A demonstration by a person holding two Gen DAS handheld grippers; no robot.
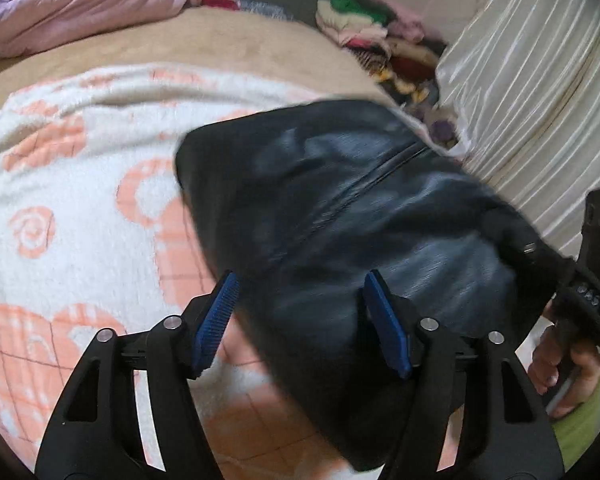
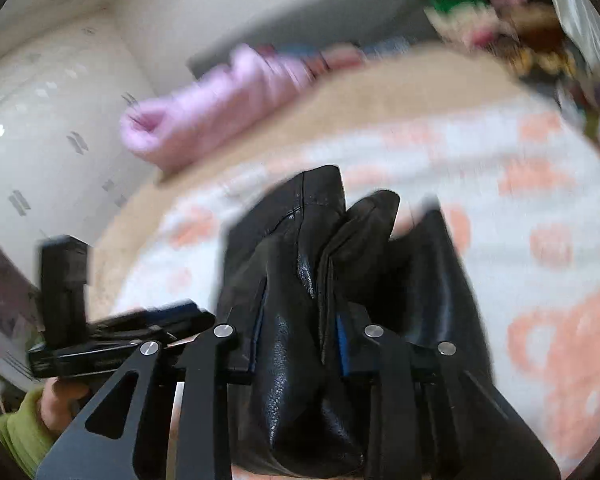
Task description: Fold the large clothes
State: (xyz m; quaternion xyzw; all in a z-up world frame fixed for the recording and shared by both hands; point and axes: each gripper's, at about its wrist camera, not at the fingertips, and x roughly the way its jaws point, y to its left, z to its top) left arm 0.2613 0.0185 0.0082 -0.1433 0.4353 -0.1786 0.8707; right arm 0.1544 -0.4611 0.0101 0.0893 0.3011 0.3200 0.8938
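A black leather jacket hangs above a white blanket with orange patterns on the bed. In the left wrist view my left gripper is open, its blue pads spread either side of the jacket's lower part without touching it. My right gripper shows at the right edge, held in a hand. In the right wrist view my right gripper is shut on a bunched fold of the jacket, which fills the gap between its fingers. The left gripper shows at the left there.
A pink quilt lies at the far side of the bed. A pile of colourful clothes sits at the back right beside a white pleated curtain. A white wardrobe stands to the left in the right wrist view.
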